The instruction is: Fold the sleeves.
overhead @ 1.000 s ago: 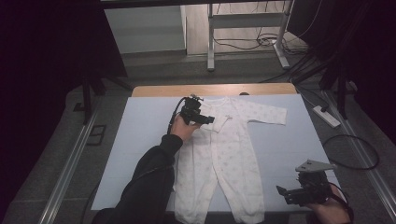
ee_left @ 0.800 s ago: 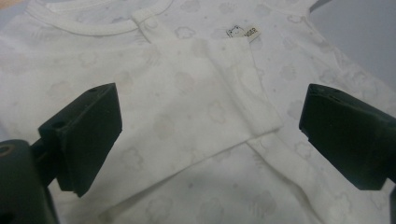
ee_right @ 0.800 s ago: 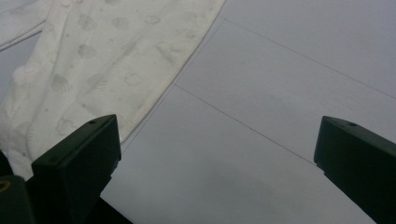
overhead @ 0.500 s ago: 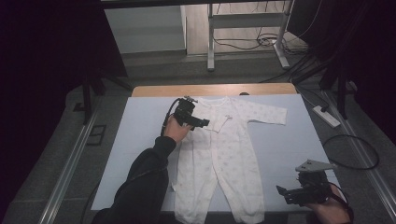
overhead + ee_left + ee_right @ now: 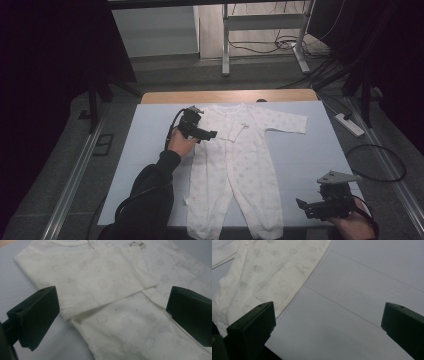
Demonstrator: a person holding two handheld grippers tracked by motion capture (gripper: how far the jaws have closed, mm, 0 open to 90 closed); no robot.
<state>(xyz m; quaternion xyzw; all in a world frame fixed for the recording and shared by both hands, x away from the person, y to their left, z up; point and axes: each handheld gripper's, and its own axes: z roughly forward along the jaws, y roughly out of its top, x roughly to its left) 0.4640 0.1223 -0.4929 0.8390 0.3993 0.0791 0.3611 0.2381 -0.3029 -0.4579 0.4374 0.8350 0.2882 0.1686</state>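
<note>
We see a white baby sleepsuit [image 5: 235, 160] lying flat on the pale blue table cover [image 5: 150, 165], collar toward the far edge, legs running down to the near edge. Its far-right sleeve [image 5: 285, 122] is stretched out sideways; the other sleeve [image 5: 100, 277] is folded across the chest, cuff end near the small label at the neckline. The left gripper [image 5: 207, 134] sits just beside the garment's shoulder on the left side of the high view, held level in the left hand [image 5: 181, 145], dark sleeve coming up from the bottom edge. Its jaws have just been opening and now stand wide apart: in the left gripper view we see both black pads clear of the fabric, folded sleeve lying between them but not pinched, so it's released. The right gripper [image 5: 311, 207] hovers at the near right corner of the table, well apart from the left one, right hand [image 5: 355, 227] at the frame's bottom edge. In the right gripper view its jaws are also spread wide, nothing gripped; the sleepsuit's leg hem [image 5: 274, 285] lies toward the left jaw, bare cover between the pads. A strip of wooden tabletop [image 5: 230, 96] shows past the far edge of the cover.
</note>
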